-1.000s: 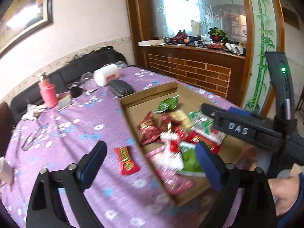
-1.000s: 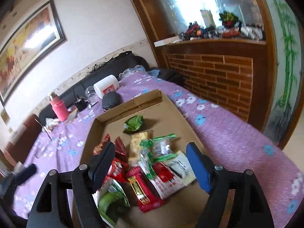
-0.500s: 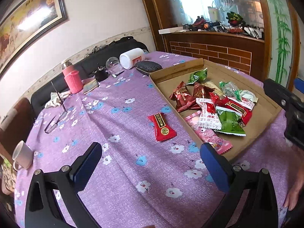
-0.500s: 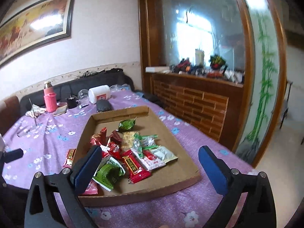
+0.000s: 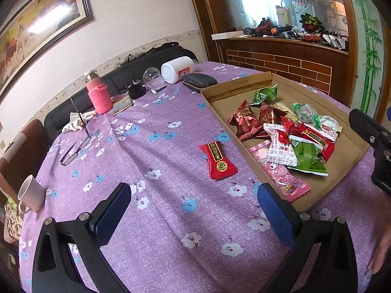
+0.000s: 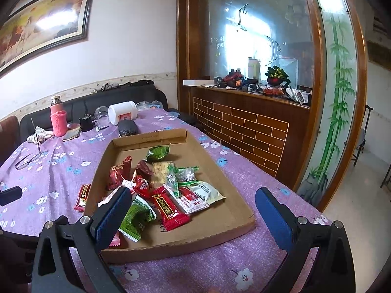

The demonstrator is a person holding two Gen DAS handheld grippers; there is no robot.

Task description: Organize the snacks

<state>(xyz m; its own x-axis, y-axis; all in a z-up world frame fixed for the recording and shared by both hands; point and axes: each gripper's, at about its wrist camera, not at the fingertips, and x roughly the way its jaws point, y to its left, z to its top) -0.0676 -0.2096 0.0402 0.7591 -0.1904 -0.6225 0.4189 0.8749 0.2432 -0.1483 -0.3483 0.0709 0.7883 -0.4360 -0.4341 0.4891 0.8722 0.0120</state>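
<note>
One red snack packet (image 5: 219,160) lies alone on the purple flowered tablecloth (image 5: 156,195), just beside the long left wall of the cardboard tray (image 5: 347,161) where the rest of the snacks (image 6: 168,190) are heaped, so I reckon the job now is to fetch that stray into the tray. To do it well, the left gripper (image 5: 194,210), nearest to it, should come down over the packet's narrow middle, pinch across the width rather than the crimped ends, lift it clear of the tray wall and let go over bare cardboard. Both tongs stand spread as wide as they go with nothing between the pads; the right gripper (image 6: 190,213) hovers over the tray's near end. The packet is flat, glossy red with a dark gold-lettered band, likely slippery.
</note>
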